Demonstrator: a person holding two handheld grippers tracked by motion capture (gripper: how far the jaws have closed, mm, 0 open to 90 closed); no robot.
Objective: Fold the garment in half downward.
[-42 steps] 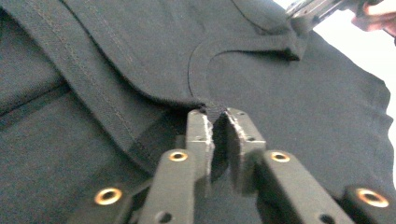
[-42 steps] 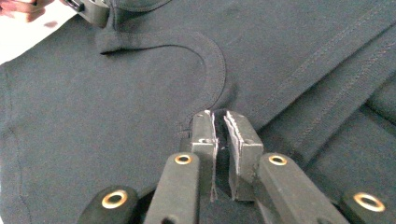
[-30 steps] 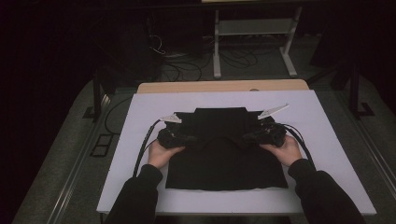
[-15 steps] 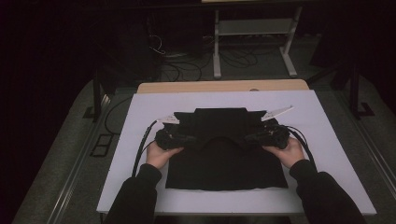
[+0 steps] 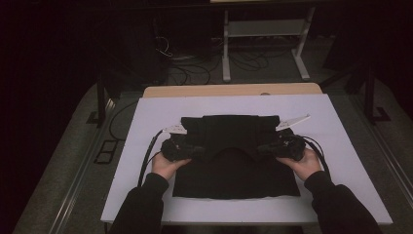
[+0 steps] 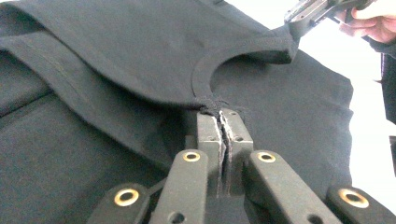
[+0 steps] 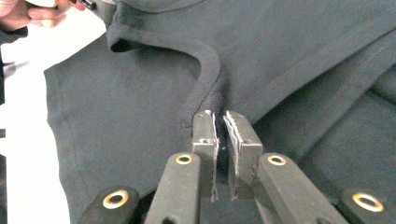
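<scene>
A black T-shirt (image 5: 234,168) lies on the white board (image 5: 146,122), its collar end folded over toward the person. My left gripper (image 5: 197,150) is shut on the shirt's fabric (image 6: 140,56) at the neckline seam, with cloth pinched between its pads (image 6: 209,135). My right gripper (image 5: 263,147) is shut on the other side of the neckline, and dark cloth (image 7: 289,56) bunches between its pads (image 7: 204,130). The ribbed collar (image 7: 205,70) curves away from the right jaws. The right gripper (image 6: 303,11) shows far off in the left gripper view, and the left gripper (image 7: 100,7) in the right gripper view.
The board rests on a wooden table (image 5: 229,90) whose far edge shows. Cables (image 5: 146,156) trail from both grippers over the board. A white stand (image 5: 263,29) and loose wires lie on the dark floor beyond.
Both hands have drifted very slightly toward the near edge, carrying the collar end with them. Both grips are unchanged.
</scene>
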